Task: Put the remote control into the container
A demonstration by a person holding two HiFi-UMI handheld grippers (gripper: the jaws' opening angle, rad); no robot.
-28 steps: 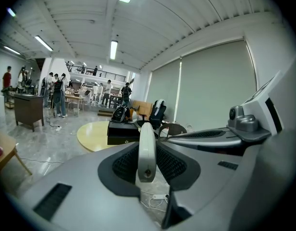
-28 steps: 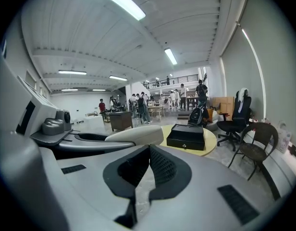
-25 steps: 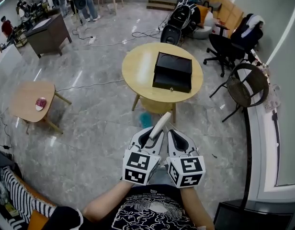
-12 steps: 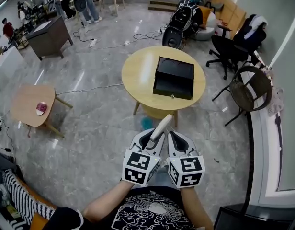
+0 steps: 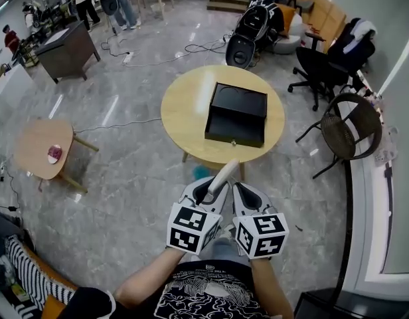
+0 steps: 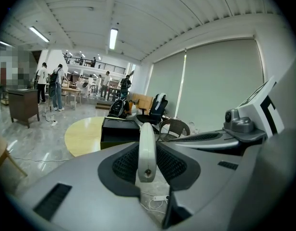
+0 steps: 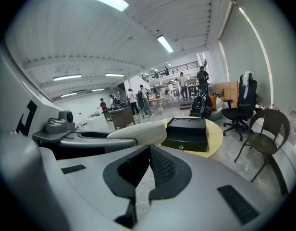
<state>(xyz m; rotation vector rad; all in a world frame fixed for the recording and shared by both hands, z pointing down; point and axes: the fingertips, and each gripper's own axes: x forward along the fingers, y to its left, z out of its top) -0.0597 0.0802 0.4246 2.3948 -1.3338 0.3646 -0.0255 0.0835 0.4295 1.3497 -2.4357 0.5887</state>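
A white remote control sticks up and forward from my left gripper, which is shut on its lower end. In the left gripper view the remote stands edge-on between the jaws. Beside it my right gripper is shut with nothing in it, and its meshed pads meet. The container is a black open box on a round yellow table, ahead of and below both grippers. This black box also shows past the right jaws, with the remote to their left.
A wicker chair and a black office chair stand right of the table. Black bags lie behind it. At the left is a small wooden side table. A cable runs over the grey floor. People stand far back.
The round table and black box have drawn slightly nearer and larger in the head view. Both grippers keep their pose, the remote still held in the left one.
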